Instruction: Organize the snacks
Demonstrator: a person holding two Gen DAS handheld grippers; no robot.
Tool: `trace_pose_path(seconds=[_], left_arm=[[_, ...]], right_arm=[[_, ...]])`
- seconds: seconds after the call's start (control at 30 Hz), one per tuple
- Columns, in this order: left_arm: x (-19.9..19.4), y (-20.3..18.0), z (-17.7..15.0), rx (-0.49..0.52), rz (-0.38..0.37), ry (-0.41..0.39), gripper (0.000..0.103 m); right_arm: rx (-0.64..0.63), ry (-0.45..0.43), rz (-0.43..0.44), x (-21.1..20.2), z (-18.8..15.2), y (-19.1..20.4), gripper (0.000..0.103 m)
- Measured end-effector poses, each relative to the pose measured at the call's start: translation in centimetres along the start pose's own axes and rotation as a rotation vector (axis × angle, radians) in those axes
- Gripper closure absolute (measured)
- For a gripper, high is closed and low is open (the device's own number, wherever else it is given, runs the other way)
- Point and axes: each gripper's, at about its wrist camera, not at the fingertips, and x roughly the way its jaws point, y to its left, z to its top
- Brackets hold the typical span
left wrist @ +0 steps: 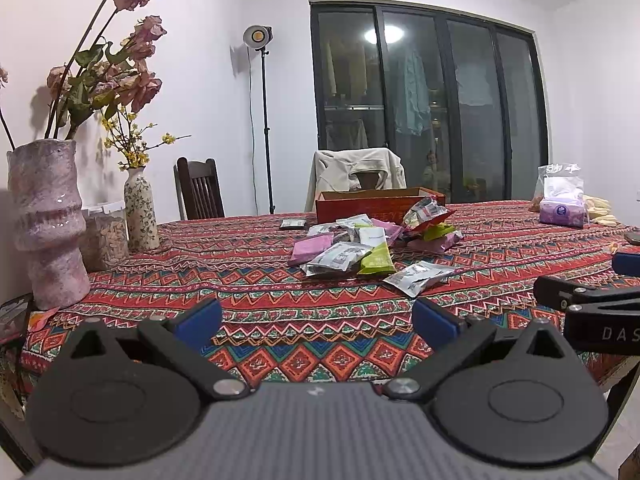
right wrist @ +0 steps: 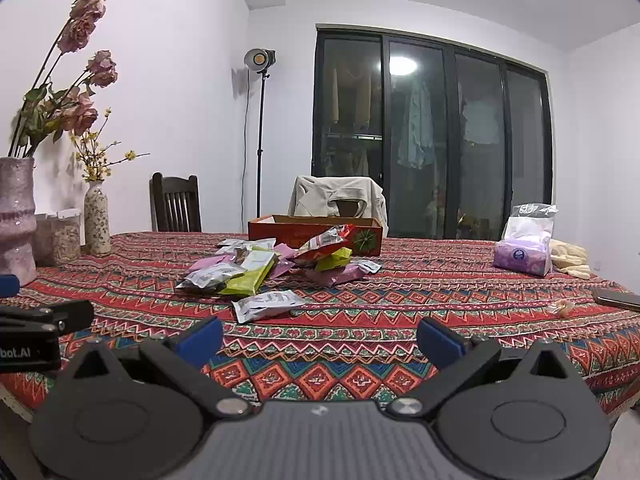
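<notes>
Hovering over the tabletop (left wrist: 248, 280) with both sets of jaws spread wide and empty.
We hold the left gripper (left wrist: 316, 318) and right gripper (right wrist: 320, 338) near the edge; snack packets (right wrist: 256, 276) lie heaped mid-table, before the red box (right wrist: 316, 234).

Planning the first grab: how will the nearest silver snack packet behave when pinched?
The silver snack packet looks like thin crinkled foil, so probably light and floppy, sagging from one edge. Its glossy film may slip between the pads. It lies flat on the tablecloth, so the edge could be hard to catch.
</notes>
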Motion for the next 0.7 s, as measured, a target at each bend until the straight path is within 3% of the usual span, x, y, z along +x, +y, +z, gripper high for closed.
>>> trace_pose_path(seconds=[0.7], left_arm=[[0.01, -0.22, -0.19, 0.006, -0.004, 0.002, 0.000]], right_arm=[[-0.001, -0.006, -0.006, 0.07, -0.07, -0.03, 0.000]])
